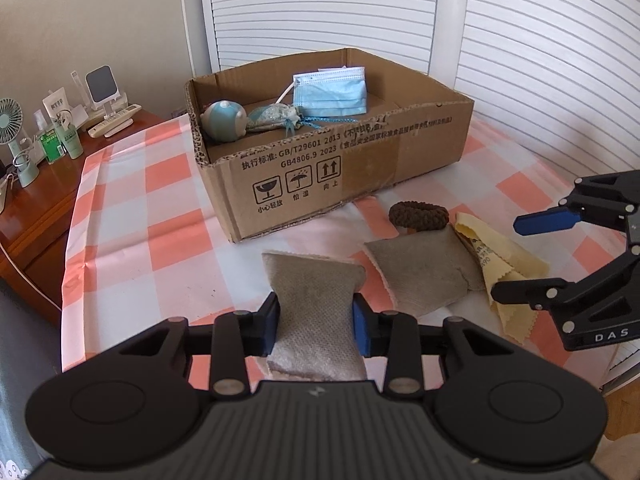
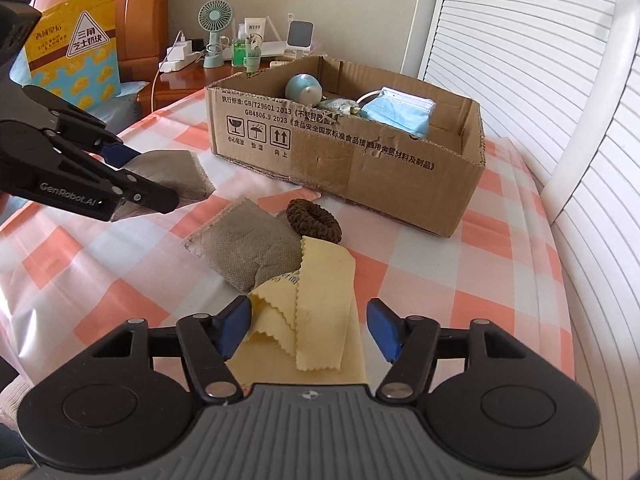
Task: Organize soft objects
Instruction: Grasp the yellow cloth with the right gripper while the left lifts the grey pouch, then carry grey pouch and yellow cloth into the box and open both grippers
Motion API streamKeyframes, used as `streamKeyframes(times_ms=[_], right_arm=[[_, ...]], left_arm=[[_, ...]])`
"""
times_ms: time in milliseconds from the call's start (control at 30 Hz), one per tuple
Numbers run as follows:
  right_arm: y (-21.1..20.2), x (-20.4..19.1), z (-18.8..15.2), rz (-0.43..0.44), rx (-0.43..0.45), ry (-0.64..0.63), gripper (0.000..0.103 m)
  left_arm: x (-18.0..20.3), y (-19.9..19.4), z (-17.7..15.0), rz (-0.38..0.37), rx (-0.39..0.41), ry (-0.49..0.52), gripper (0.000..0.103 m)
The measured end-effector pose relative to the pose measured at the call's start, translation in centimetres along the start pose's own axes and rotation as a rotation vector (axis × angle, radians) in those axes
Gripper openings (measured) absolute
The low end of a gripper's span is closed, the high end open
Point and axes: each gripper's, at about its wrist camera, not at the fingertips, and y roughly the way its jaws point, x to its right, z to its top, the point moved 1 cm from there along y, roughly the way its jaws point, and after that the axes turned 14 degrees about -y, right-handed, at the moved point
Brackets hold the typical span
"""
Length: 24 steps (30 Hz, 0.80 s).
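Grey woven fabric pouch (image 1: 316, 312) pinched at its waist between the blue pads of the left gripper (image 1: 316, 326), with the far end flaring beyond the fingertips and clear of the pink-and-white checked cloth (image 1: 132, 220). Ahead of this gripper and a little to its left, open brown cardboard box (image 1: 320, 176), already holding a blue pleated face mask (image 1: 330, 94), a round pale-blue toy (image 1: 222, 118) and a small drawstring bag (image 1: 274, 118). Best to keep the squeeze steady, carry the pouch high over the near wall, and release only above a bare part of the box floor.

Right gripper (image 2: 308, 330) spread wide, empty, with the pale yellow zigzag-edged cloth (image 2: 320, 304) lying between and under its fingers. Beyond its tips, second grey pouch (image 2: 244, 248) and dark brown knitted hair ring (image 2: 314, 220), both touching that cloth. Better to pinch the folded layers together, not one loose corner.
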Motion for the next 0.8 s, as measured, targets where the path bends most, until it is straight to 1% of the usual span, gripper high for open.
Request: streamKeyframes(times_ms=[167, 233, 300, 367, 467, 633, 800], right_arm=[[1.6, 0.2, 0.4, 0.023, -0.021, -0.013, 0.068], [2.0, 0.2, 0.4, 0.038, -0.028, -0.023, 0.062], [1.9, 0.3, 0.3, 0.056, -0.025, -0.015, 0.034], [1.7, 0.4, 0.3, 0.071, -0.022, -0.005, 0.018], [1.2, 0.2, 0.3, 0.034, -0.025, -0.027, 0.015], [-0.3, 0.5, 0.2, 0.021, -0.004, -0.031, 0.015], [-2.2, 1.2, 0.7, 0.002, 0.025, -0.037, 0.015]], left_arm=[[-0.1, 0.4, 0.0, -0.005, -0.01, 0.002, 0.035], [-0.2, 0.4, 0.0, -0.011, -0.015, 0.002, 0.035], [-0.2, 0.5, 0.0, -0.013, -0.017, 0.002, 0.035], [-0.1, 0.4, 0.1, -0.013, -0.017, 0.005, 0.035], [0.0, 0.2, 0.1, -0.017, -0.015, 0.014, 0.035], [0.3, -0.8, 0.2, -0.024, -0.012, 0.03, 0.035], [1.0, -2.7, 0.7, -0.044, 0.002, 0.056, 0.035]])
